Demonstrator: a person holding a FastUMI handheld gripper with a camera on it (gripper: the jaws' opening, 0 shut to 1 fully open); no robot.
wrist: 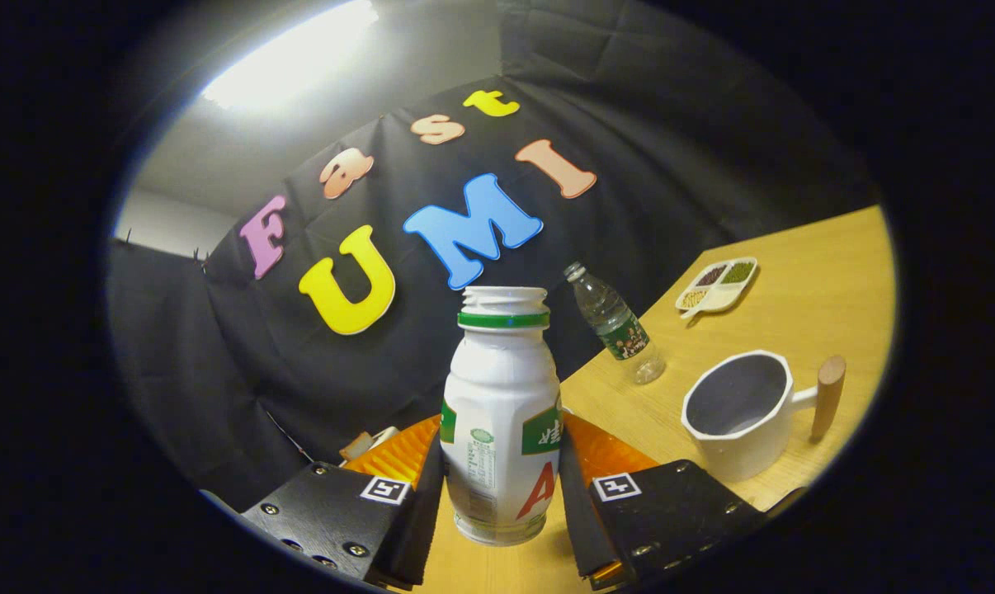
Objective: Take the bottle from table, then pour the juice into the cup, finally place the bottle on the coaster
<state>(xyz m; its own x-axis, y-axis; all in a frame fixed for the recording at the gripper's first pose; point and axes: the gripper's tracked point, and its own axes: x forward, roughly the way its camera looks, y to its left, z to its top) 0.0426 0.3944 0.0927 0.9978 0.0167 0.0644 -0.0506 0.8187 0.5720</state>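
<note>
The scene is lit from above by a bright ceiling light (291, 58), blown out to white glare. The tabletop (811, 272) is well lit and sharp. Straight lines are bent by the fisheye lens. A soft shine is seen on the bottle (502, 412).

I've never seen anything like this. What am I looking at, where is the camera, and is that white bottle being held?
This is no robot arm: a person carries a hand-held claw, and the camera rides on it, looking forward along its two fingers. Both fingers press the sides of a white juice bottle with a green neck ring, cap off. Its base looks just clear of the wooden table, though that is hard to tell. To the right stands a white cup with a wooden handle. Beyond it are a clear water bottle and a small divided dish of beans or seeds.
</note>
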